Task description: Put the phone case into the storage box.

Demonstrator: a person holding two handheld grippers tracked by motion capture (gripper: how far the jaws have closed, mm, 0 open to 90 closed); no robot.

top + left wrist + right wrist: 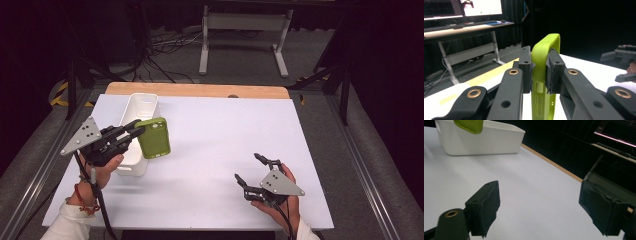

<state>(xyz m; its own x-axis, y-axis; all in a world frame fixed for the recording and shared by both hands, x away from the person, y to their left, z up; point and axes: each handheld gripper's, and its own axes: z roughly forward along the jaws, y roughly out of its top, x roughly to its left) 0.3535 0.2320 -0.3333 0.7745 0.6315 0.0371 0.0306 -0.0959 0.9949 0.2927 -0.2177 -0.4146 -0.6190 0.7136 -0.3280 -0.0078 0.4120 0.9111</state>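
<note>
L tongs (141,131): pinching green phone case (154,138) by white bin (141,107) | R tongs (248,168): spread wide, empty, above table (215,130)

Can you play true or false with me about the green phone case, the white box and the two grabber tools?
1. The left tool pinches the green phone case. True.
2. The right tool holds something. False: its jaws stand open with nothing between them.
3. The white box sits on the left part of the table. True.
4. The case lies flat on the table. False: it is held up in the air beside the box.
</note>
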